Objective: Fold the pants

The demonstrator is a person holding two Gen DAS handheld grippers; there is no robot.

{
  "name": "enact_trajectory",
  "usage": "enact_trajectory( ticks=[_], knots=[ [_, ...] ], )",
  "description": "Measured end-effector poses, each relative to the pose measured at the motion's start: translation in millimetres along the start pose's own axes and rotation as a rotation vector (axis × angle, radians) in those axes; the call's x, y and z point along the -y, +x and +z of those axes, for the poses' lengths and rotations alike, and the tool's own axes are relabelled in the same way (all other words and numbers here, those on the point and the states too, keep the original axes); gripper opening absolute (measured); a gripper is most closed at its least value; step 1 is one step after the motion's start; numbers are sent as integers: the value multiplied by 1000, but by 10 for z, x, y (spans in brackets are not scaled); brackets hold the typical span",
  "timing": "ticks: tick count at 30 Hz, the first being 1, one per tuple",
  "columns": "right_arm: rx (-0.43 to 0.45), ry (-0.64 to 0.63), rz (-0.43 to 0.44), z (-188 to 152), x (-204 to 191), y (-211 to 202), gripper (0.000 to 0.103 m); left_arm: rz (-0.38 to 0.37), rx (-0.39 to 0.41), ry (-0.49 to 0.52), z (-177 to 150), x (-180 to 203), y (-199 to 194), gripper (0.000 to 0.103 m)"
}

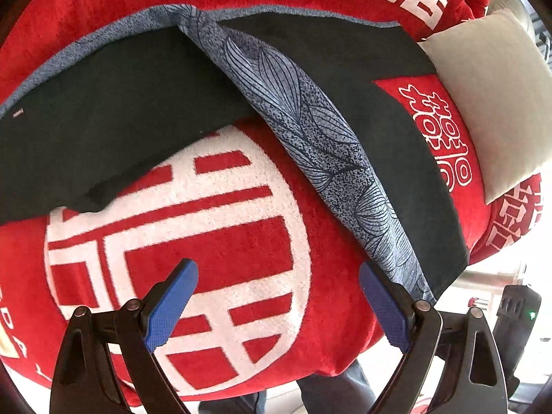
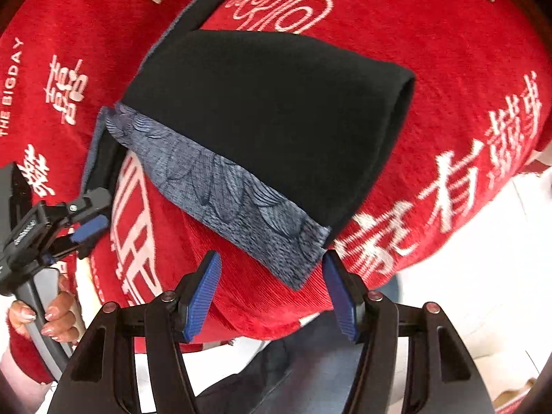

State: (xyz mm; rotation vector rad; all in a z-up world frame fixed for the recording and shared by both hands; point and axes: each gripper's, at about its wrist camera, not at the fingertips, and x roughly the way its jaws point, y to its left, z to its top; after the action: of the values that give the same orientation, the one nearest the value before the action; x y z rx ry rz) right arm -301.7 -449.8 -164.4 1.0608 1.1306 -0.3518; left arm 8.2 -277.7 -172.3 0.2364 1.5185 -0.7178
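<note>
Black fabric pants with blue-grey leaf-print lining (image 2: 262, 117) on red plush blanket (image 2: 431, 69), ahead of right gripper (image 2: 272, 293): jaws apart, empty. Left gripper (image 1: 276, 303): jaws apart, empty.

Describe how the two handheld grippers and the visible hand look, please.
Both the left gripper and right gripper have black linkage arms with round pivot pins and ribbed blue pads. The hand has pale polished nails and a red sleeve.
</note>
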Motion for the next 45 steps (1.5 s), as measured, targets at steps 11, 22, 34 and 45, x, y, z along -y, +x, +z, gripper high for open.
enact_trajectory(
  ticks=[11,22,34,45],
  knots=[
    [-50,-14,219,620,-156,-542,3,-79,-26,-121,332,146,106,95],
    [-157,-63,357,1479,-230,-874,3,-144,-88,-389,677,54,419,95],
    [-209,-137,402,2042,-380,-1002,3,-282,-54,-413,1095,380,381,10],
    [-82,-268,336,3331,-710,-912,3,-267,100,-331,2160,546,103,10]
  ],
)
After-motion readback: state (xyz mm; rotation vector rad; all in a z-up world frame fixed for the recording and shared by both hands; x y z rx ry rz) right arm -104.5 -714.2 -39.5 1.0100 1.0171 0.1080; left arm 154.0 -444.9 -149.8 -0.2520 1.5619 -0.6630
